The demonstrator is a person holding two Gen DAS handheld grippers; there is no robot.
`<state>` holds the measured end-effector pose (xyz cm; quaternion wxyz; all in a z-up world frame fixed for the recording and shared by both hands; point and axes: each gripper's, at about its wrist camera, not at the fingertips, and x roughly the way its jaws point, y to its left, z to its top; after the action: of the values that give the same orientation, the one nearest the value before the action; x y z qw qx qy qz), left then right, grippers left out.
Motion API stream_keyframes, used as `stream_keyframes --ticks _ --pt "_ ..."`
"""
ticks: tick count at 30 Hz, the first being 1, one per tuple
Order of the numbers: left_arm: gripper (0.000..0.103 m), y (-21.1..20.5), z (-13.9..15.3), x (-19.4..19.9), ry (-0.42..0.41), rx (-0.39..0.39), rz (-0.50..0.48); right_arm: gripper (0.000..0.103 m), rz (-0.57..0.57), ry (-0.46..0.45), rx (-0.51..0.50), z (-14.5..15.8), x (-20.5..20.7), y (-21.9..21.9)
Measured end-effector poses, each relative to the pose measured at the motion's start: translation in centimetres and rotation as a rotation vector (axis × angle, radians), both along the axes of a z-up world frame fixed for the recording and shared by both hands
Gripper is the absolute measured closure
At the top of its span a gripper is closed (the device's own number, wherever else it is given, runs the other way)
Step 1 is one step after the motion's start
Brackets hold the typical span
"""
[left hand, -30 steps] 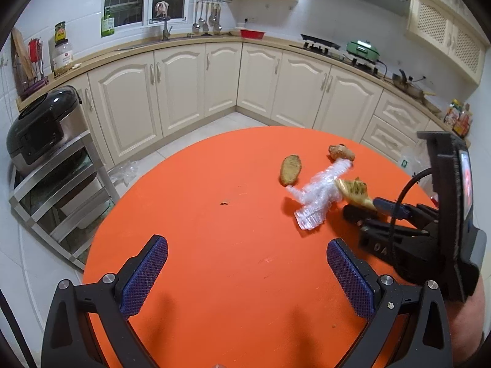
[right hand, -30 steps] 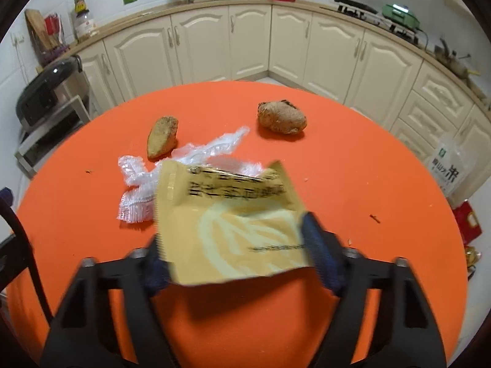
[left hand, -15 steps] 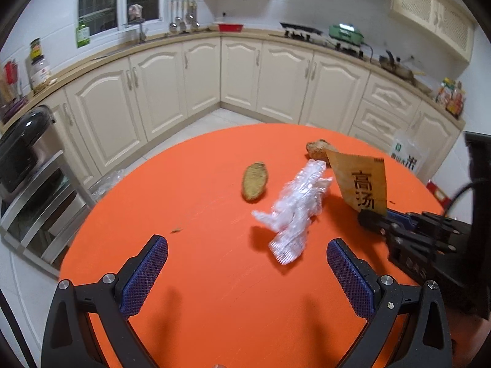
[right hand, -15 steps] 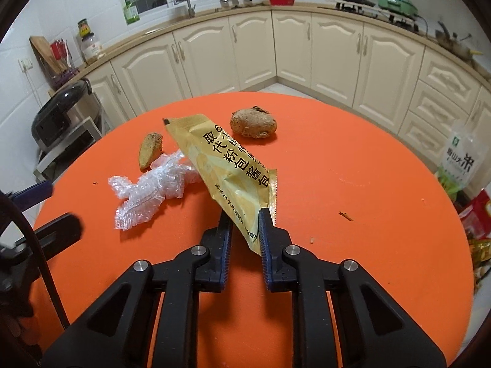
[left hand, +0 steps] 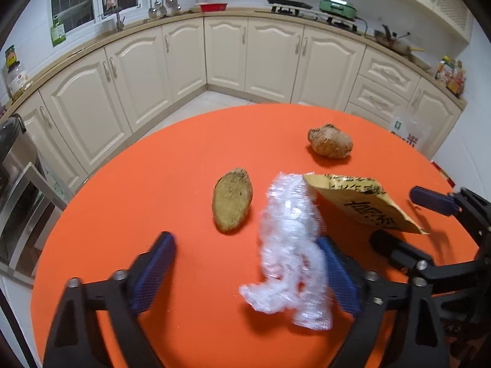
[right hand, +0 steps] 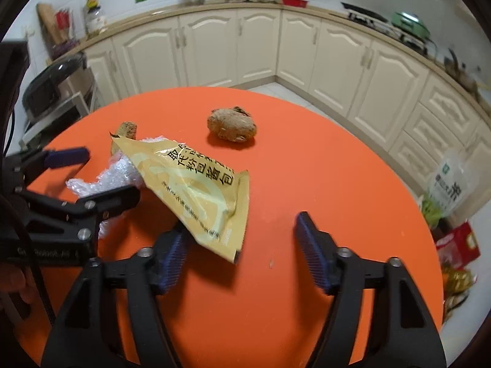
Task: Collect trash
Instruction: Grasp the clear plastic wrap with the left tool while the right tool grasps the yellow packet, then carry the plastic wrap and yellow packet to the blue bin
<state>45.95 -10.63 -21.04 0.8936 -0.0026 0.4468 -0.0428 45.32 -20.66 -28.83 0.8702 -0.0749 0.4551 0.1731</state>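
Note:
On the round orange table [left hand: 153, 184] lies a crumpled clear plastic wrap [left hand: 288, 245]. My left gripper [left hand: 245, 276] straddles it with its jaws closing. The wrap rests by the right-hand pad, and the left-hand pad is clear of it. A yellow printed packet [right hand: 190, 184] slants with its far end over the wrap [right hand: 101, 181]. Its near edge sits at the left finger of my right gripper [right hand: 242, 254], whose jaws are opening and no longer pinch it. The left gripper [right hand: 92, 178] shows at the left of the right wrist view.
A flat brown peel piece [left hand: 231, 204] lies just beyond the wrap, and a round brown tuber [left hand: 330, 144] sits farther back. Cream cabinets [left hand: 227, 55] ring the room. A cooker on a rack [right hand: 49, 89] stands left of the table, with bags [right hand: 448, 184] on the floor to the right.
The left gripper swept across to the plastic wrap and narrowed its jaws around it. The right gripper clamped the yellow packet upright, then spread its jaws, and the packet tipped over.

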Motion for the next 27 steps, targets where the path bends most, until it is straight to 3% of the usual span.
stream_keyframes --ticks 2,4,5,6,7,8,11,19,27 --pt "0.057 0.5 -0.1 -0.3 -0.012 -0.014 -0.004 0.026 0.051 -0.023 0.004 0.3 0.0 1.0" --pt "0.074 1.2 -0.5 -0.8 -0.016 -0.024 -0.007 0.028 0.087 -0.030 0.008 0.4 -0.1 2.1" --pt "0.085 1.6 -0.7 -0.7 -0.018 -0.028 -0.005 0.038 0.113 -0.022 0.023 0.4 0.1 2.8" --pt "0.088 2.0 -0.8 -1.5 -0.019 -0.035 -0.005 0.046 0.120 -0.014 0.028 0.3 0.3 3.2" --pt "0.090 2.4 -1.0 -1.7 -0.020 -0.052 -0.007 0.059 0.116 -0.018 0.016 0.2 0.4 3.4" --pt "0.091 2.8 -1.1 -1.8 -0.020 -0.066 -0.005 0.064 0.115 -0.023 -0.001 0.1 0.6 3.9" --pt "0.093 3.7 -1.3 -2.8 -0.033 -0.086 0.002 0.070 0.098 -0.007 0.033 0.1 0.6 3.7" --pt "0.093 5.4 -0.9 -6.4 -0.065 -0.148 0.001 0.072 0.018 0.010 0.163 1.0 -2.8 1.0" --pt "0.093 4.8 1.4 -11.2 -0.119 -0.159 -0.033 0.072 -0.059 -0.017 0.262 4.0 -8.6 -2.8"
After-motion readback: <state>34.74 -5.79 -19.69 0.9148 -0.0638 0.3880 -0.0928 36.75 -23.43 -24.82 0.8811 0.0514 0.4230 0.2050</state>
